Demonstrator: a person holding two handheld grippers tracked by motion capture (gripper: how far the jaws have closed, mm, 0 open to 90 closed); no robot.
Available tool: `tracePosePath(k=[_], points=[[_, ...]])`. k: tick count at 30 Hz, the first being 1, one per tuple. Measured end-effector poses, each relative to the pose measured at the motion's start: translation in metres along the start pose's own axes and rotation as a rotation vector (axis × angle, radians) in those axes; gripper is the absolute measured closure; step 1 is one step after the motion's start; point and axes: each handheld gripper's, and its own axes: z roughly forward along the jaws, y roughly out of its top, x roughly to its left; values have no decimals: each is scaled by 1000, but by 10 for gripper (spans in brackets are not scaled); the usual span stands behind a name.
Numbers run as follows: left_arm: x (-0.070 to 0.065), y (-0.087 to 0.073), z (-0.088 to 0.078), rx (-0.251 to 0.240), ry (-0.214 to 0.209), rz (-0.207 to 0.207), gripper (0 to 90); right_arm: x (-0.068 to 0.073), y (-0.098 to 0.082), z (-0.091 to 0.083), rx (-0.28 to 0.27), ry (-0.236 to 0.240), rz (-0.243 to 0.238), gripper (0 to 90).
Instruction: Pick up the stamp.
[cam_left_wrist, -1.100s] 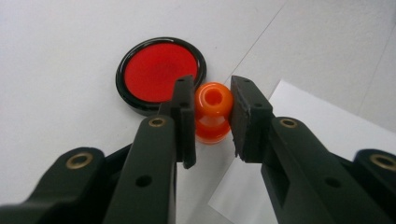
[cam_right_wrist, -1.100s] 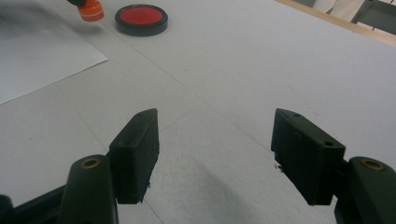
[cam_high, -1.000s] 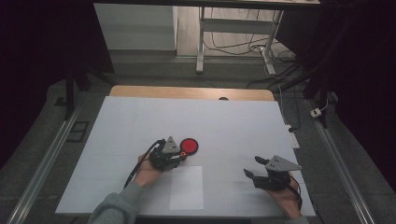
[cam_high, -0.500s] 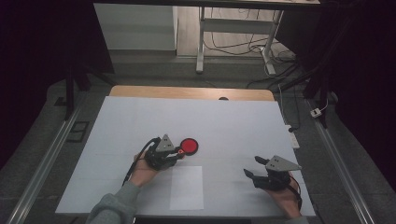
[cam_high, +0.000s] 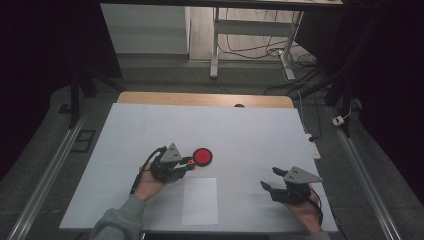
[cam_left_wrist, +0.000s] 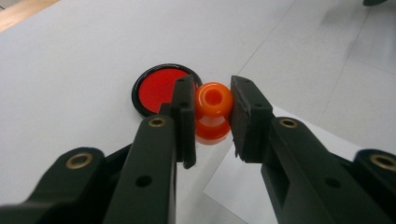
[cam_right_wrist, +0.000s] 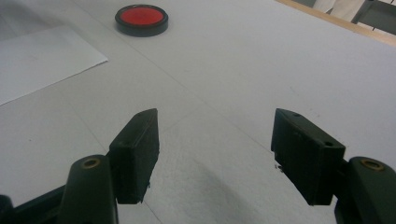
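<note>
The left gripper (cam_high: 189, 163) lies near the table's (cam_high: 250, 130) left-middle, its jaws clamped on an orange knob (cam_left_wrist: 213, 109) with a hole in its top, held just above the surface. Touching distance to its right sits a red disc (cam_high: 202, 156) in a black rim. A white sheet (cam_high: 200, 200) lies just nearer. Well apart on the right, near the front edge, the right gripper (cam_high: 272, 178) rests with jaws wide and nothing between them.
</note>
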Motion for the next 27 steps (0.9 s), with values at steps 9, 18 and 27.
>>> tracePosePath(k=[9,18,27], points=[[1,-1,-10,-14,-6,-7,716,0,0,-1,3,-2,-6,320],[-1,0,-19,-34,-21,-9,716,0,1,-1,-2,0,-7,321],[-5,1,-30,-58,-49,-9,716,0,0,-1,-2,-1,-9,321]])
